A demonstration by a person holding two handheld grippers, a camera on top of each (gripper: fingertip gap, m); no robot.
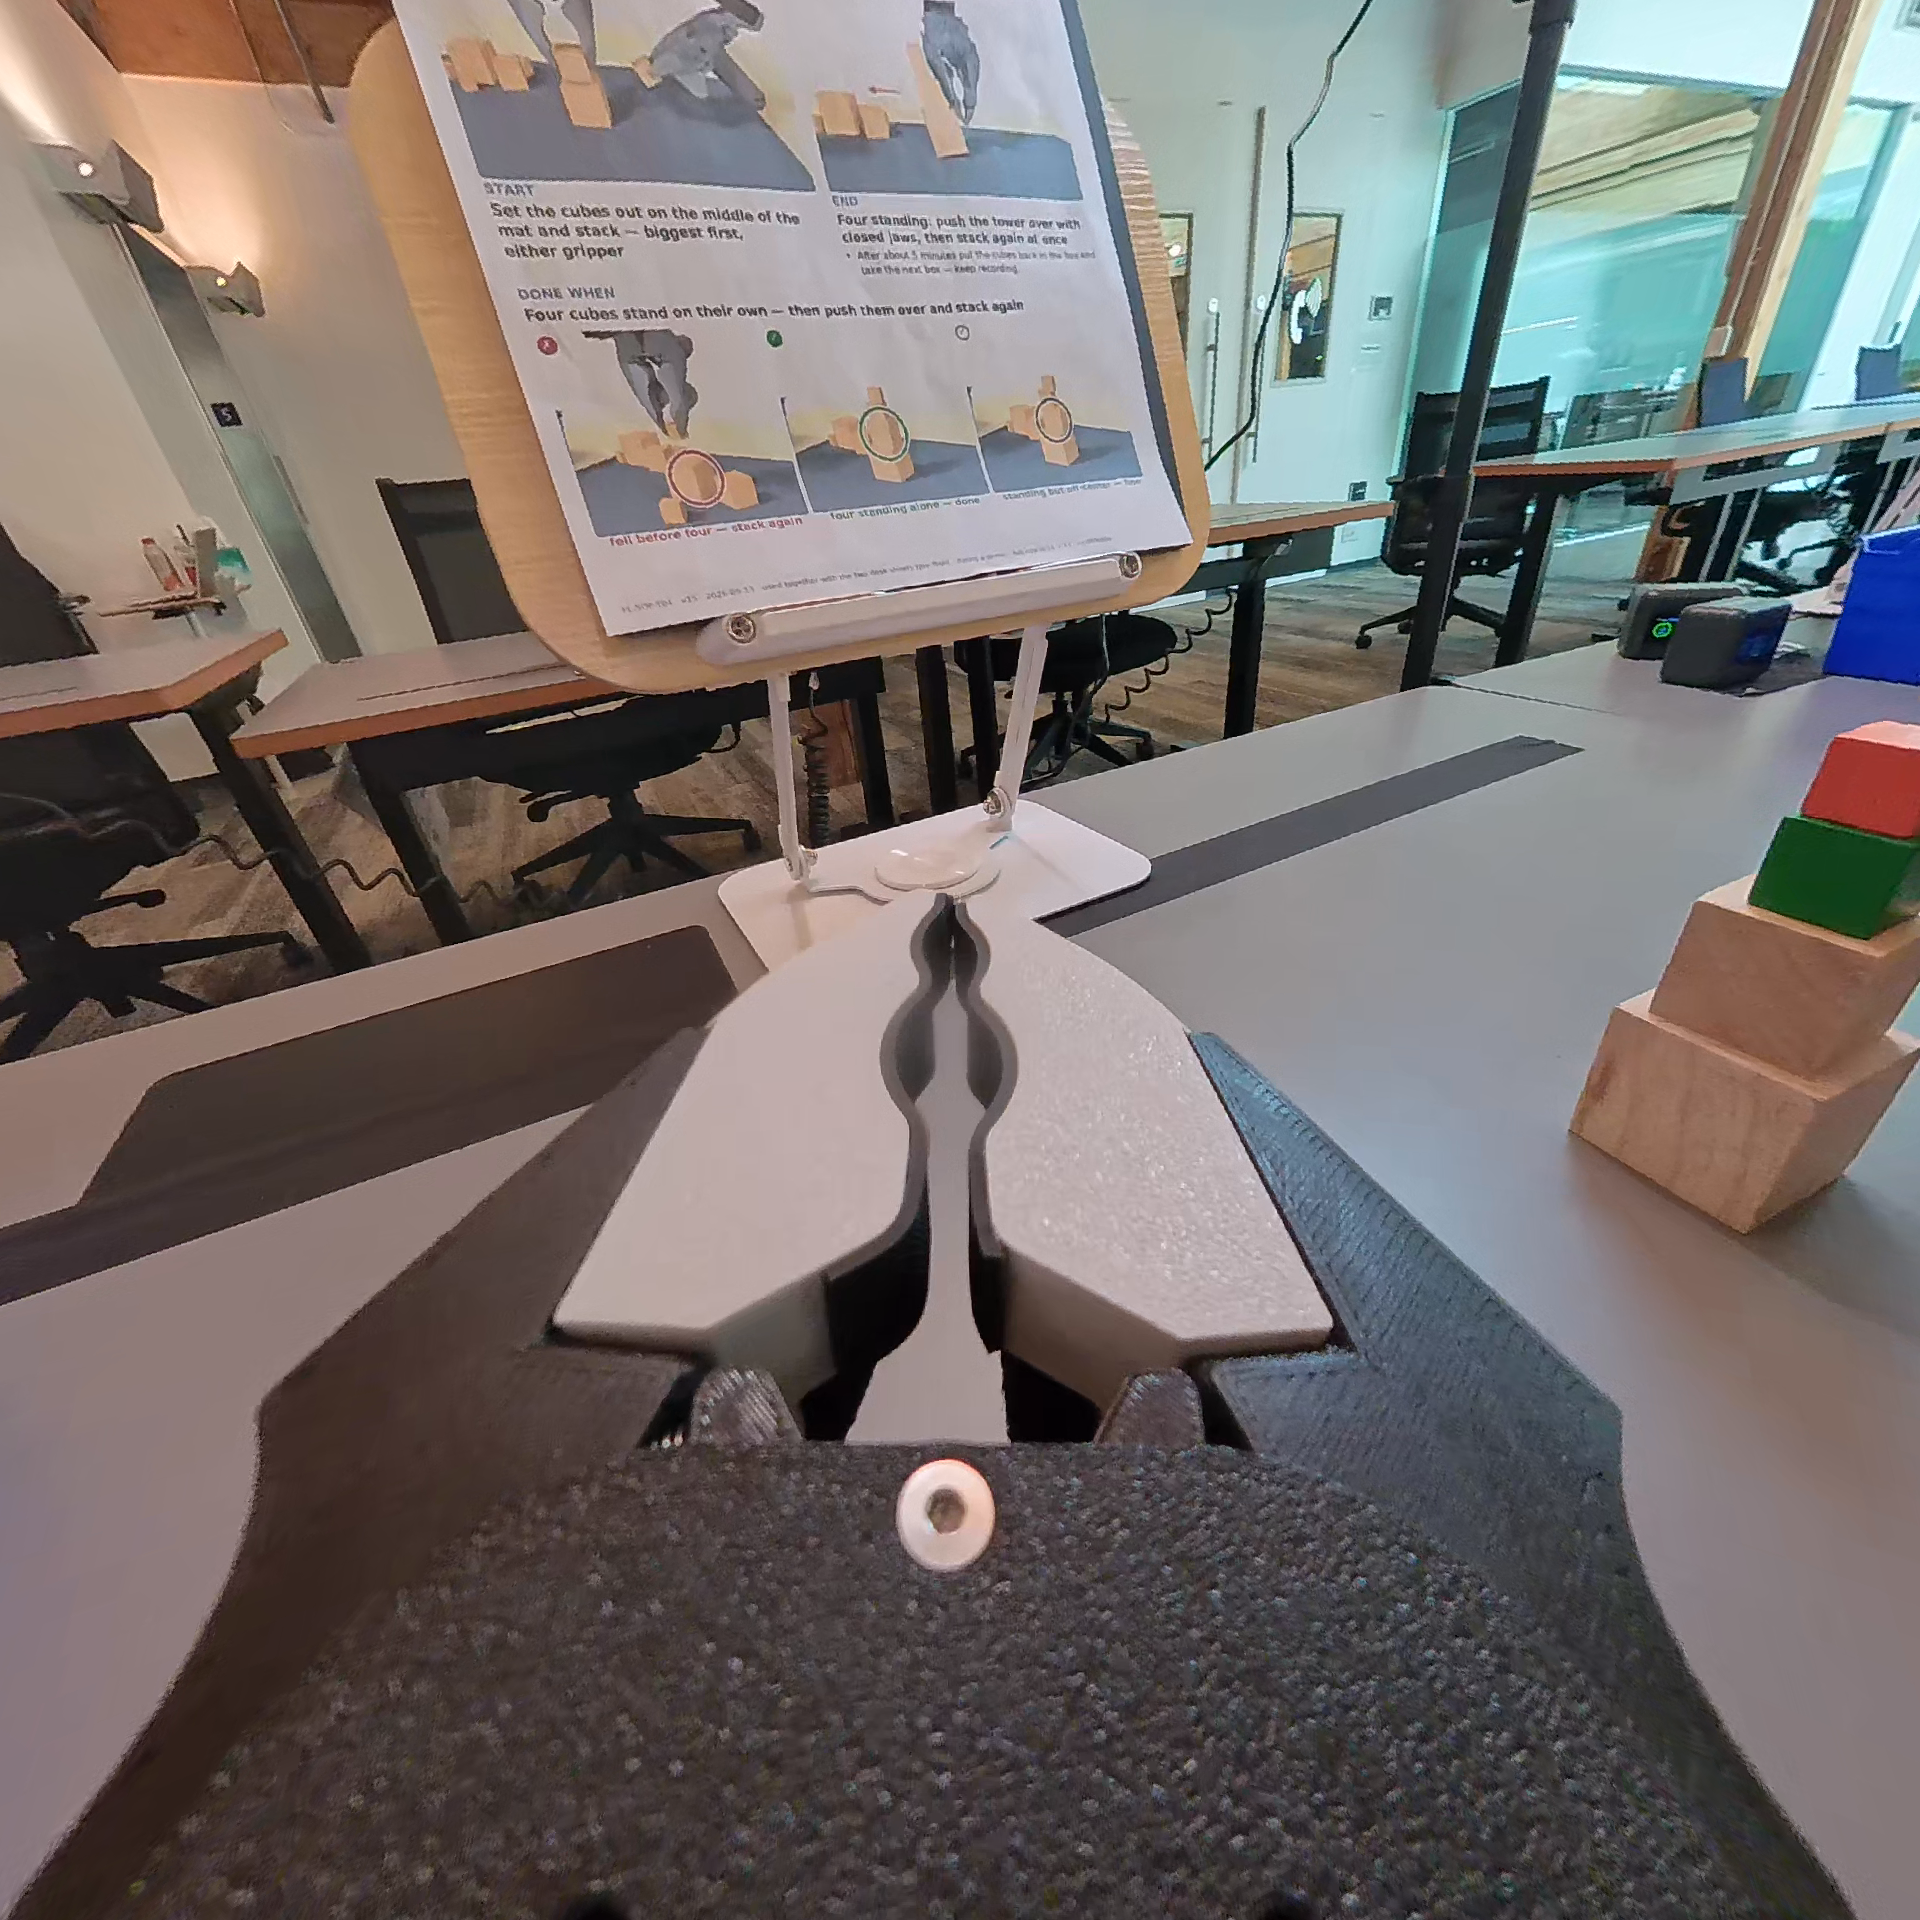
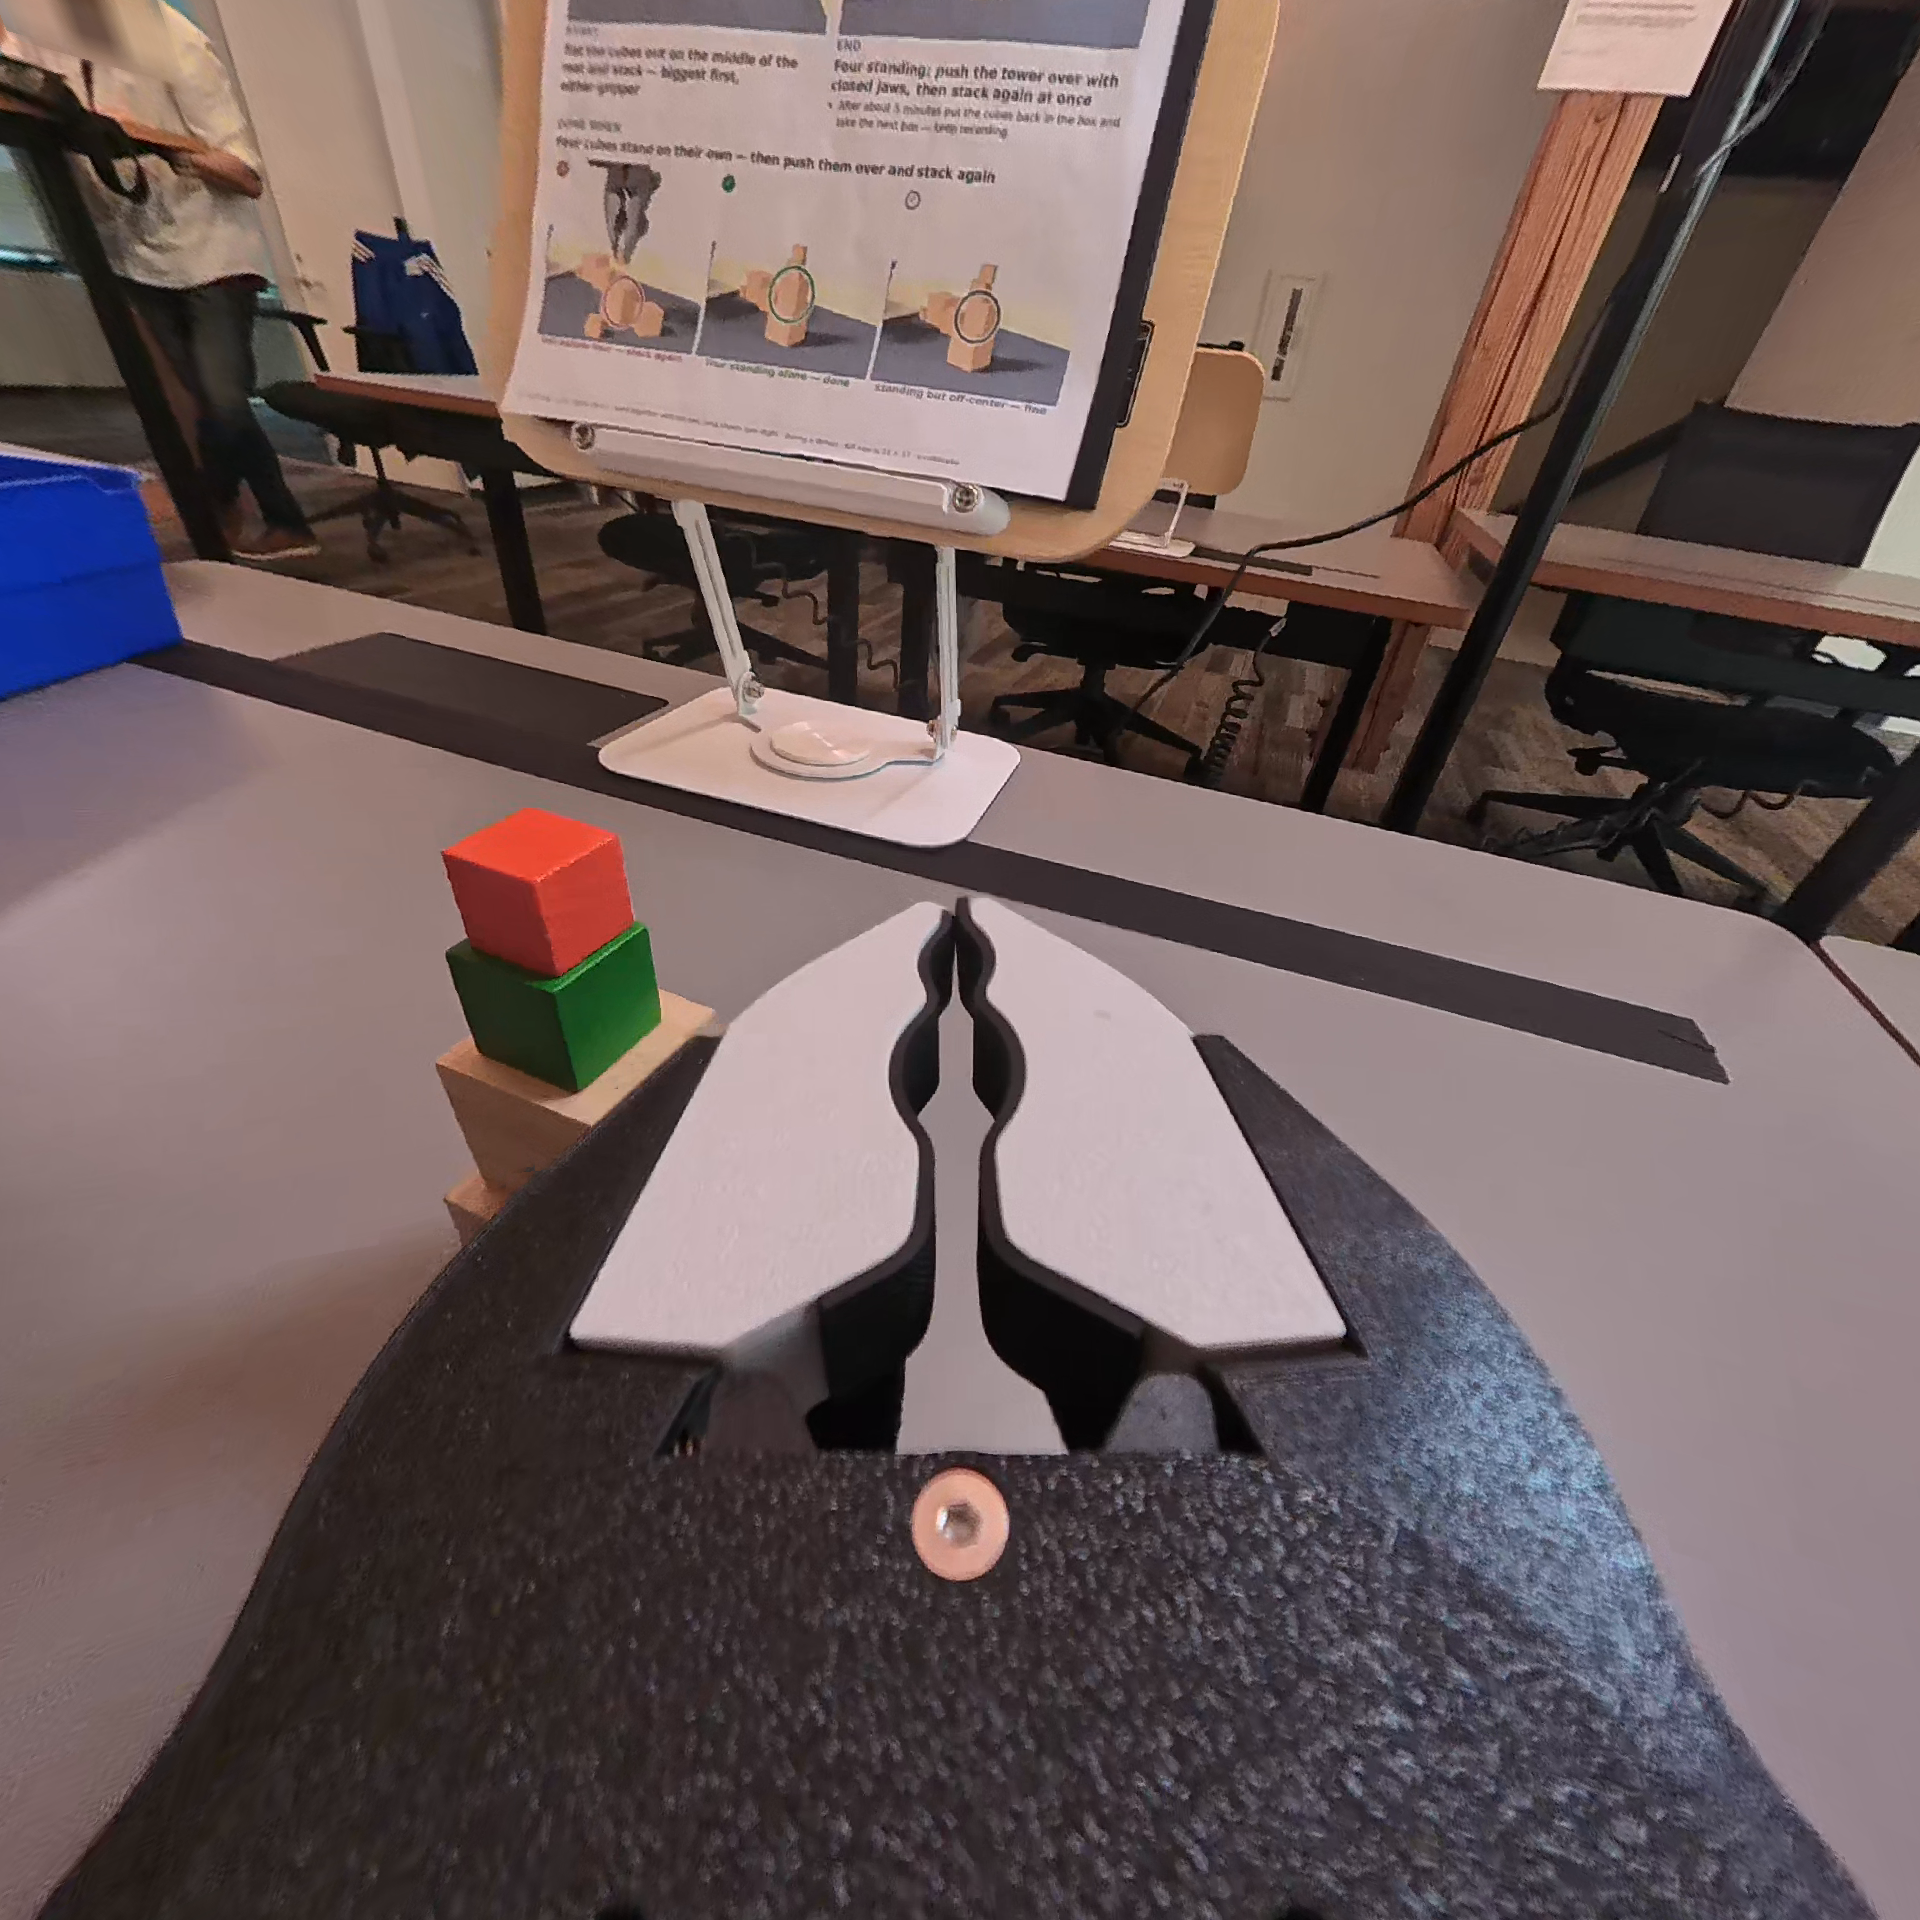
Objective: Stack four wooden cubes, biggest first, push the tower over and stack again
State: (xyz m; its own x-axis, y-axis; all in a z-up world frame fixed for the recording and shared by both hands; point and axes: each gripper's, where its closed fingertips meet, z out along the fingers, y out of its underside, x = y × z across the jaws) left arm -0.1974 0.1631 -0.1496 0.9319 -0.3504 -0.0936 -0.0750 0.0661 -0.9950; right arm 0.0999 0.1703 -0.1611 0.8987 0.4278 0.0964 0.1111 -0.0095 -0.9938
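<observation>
Stack of four cubes [image 2: 551,997] stands upright on the grey tabletop [image 2: 1351,1195], long axis vertical: two bare wood cubes below, green cube [image 2: 556,1003] next, red cube [image 2: 540,883] on top, each turned slightly off the one beneath. Right claw [image 2: 954,914] closed on nothing, just right of the stack; contact probably none, its base hidden. Left claw [image 1: 948,914] closed, empty, well left of the stack, facing the document stand [image 1: 935,873]. Blue bin [image 2: 73,582] at far left; contents not visible.
</observation>
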